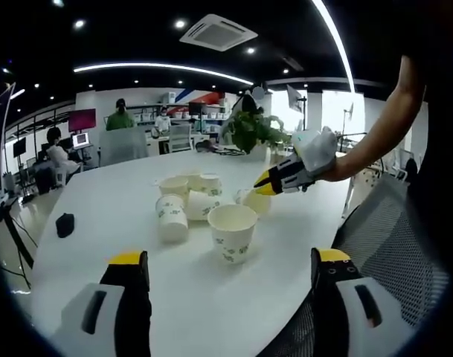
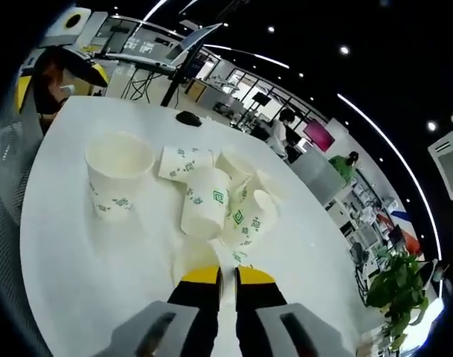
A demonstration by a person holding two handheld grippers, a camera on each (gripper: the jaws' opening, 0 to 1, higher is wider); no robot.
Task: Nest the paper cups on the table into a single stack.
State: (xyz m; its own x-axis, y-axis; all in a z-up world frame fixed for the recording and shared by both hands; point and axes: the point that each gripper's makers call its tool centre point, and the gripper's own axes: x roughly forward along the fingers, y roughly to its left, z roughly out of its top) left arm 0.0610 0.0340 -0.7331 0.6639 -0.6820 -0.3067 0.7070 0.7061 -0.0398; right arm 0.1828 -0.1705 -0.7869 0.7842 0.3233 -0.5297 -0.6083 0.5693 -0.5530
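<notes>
Left gripper view looks level across the table [image 1: 122, 208] from its near edge. Right gripper view looks steeply down, close. Both share the paper cups [image 1: 200, 212] [image 2: 204, 190].

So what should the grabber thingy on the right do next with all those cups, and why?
Probably lift the paper cup it seems to pinch and carry it toward the upright cup. The right gripper looks closed on a cup rim at the edge of the pile, and the upright cup stands open-side up, ready to take another. The left gripper waits open.

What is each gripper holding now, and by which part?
The right gripper seems to pinch a paper cup by its rim. The left gripper is open and holds nothing.
</notes>
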